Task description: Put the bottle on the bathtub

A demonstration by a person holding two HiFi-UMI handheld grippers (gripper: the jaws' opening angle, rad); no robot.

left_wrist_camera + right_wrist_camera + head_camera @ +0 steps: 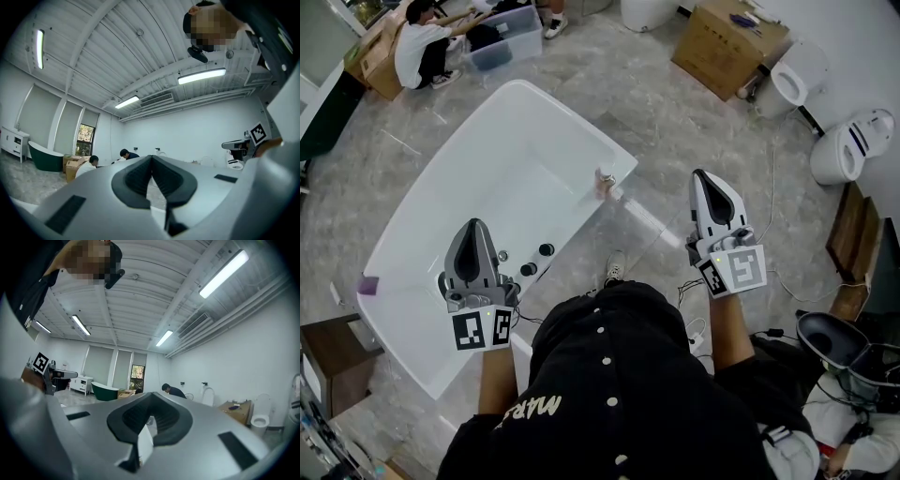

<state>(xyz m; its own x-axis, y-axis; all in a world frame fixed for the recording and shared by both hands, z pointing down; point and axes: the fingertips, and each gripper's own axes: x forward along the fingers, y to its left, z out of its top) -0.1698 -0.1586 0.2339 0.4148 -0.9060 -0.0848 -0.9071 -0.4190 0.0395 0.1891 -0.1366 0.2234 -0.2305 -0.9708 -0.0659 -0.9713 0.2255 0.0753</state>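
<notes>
A small pinkish bottle (605, 182) with a white cap stands upright on the right corner of the white bathtub's rim (581, 122). My left gripper (474, 225) hovers over the tub's near rim, shut and holding nothing. My right gripper (702, 175) is over the floor to the right of the tub, also shut and empty, about a hand's length from the bottle. Both gripper views look up across the room; the left gripper (151, 157) and the right gripper (151, 394) show their jaws pressed together. The bottle appears in neither gripper view.
Black knobs (537, 260) sit on the tub's near rim, and a purple item (367, 284) lies at its left corner. A person (420, 47) crouches by a plastic bin (504, 39). Cardboard boxes (727, 42), toilets (848, 142) and floor cables (689, 291) surround the tub.
</notes>
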